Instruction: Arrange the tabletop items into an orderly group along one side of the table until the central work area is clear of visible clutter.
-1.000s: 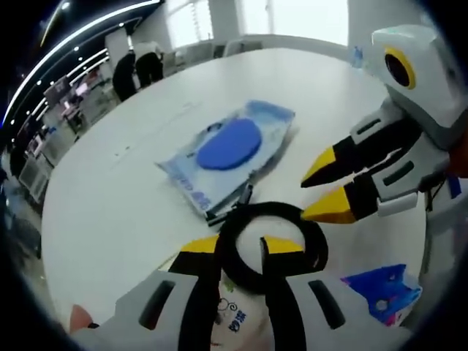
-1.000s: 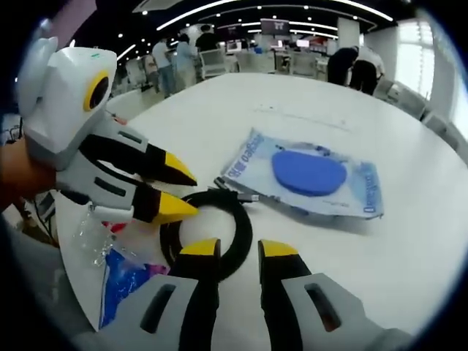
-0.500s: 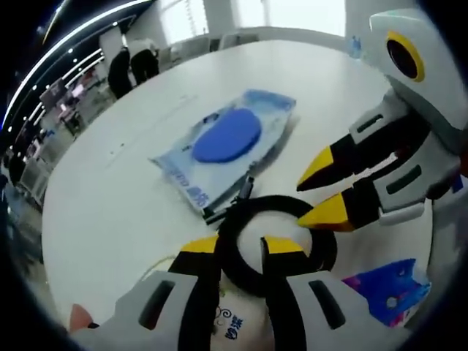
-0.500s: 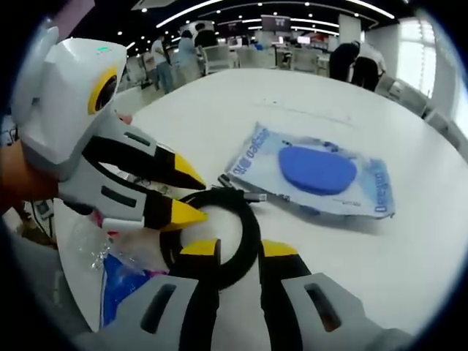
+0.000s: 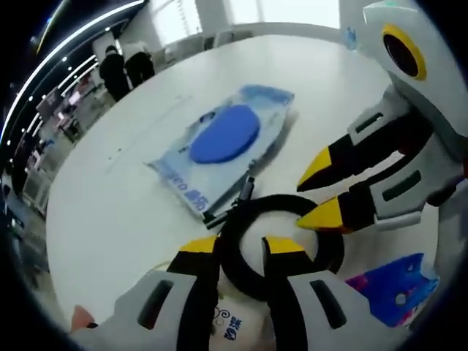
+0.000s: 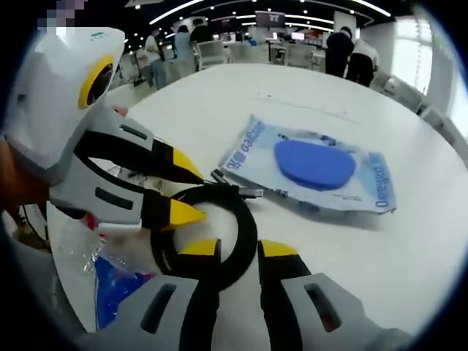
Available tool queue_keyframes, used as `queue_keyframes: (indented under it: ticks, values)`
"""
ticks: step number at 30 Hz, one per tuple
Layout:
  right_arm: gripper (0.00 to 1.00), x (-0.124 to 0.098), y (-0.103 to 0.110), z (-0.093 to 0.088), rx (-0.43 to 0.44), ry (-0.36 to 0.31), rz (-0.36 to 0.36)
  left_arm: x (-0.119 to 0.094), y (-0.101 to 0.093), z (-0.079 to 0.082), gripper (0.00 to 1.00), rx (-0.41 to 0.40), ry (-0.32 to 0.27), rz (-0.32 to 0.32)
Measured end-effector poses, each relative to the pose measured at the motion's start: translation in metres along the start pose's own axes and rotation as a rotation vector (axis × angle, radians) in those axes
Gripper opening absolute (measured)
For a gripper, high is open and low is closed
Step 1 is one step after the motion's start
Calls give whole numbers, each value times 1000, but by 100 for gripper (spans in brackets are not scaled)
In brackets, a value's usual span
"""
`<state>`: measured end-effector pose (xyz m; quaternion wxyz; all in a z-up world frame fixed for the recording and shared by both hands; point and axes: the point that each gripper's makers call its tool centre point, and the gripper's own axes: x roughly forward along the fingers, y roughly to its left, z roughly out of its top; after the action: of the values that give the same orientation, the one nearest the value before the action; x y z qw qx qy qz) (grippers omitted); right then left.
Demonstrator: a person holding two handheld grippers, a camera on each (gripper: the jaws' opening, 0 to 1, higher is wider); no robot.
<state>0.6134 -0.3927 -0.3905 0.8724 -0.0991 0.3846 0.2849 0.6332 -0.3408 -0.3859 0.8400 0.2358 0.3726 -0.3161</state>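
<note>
Cable coil (image 5: 281, 238) sits between both narrowly parted grippers, left gripper (image 5: 241, 247) and right gripper (image 6: 238, 250), probably ungrasped; next, pinch it toward the blue packet (image 6: 117, 281).

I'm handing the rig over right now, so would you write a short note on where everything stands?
Left gripper: open, jaws straddling the near rim of the black cable coil, not closed on it.
Right gripper: open, jaws also astride the coil's rim.
The pouch with the blue disc lies flat just beyond the coil, towards the middle of the white table.
A blue packet in clear wrap sits by the table edge.
Done: nothing grouped yet.
Left: grip the coil, then move the coil and pouch to the edge.
</note>
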Motion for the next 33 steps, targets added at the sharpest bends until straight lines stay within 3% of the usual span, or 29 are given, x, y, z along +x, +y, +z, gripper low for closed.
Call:
queue_keyframes:
  ticks: [14, 23, 27, 33]
  values:
    - [20, 6, -1, -3, 1, 17, -15, 7, 3, -2, 23, 37, 13, 12]
    - [19, 8, -1, -3, 0, 22, -24, 8, 3, -2, 20, 12, 7, 7]
    - [15, 8, -4, -4, -15, 27, -39, 9, 7, -4, 12, 18, 18, 27]
    - [13, 9, -5, -4, -36, 27, -48, 9, 6, -4, 11, 14, 18, 36]
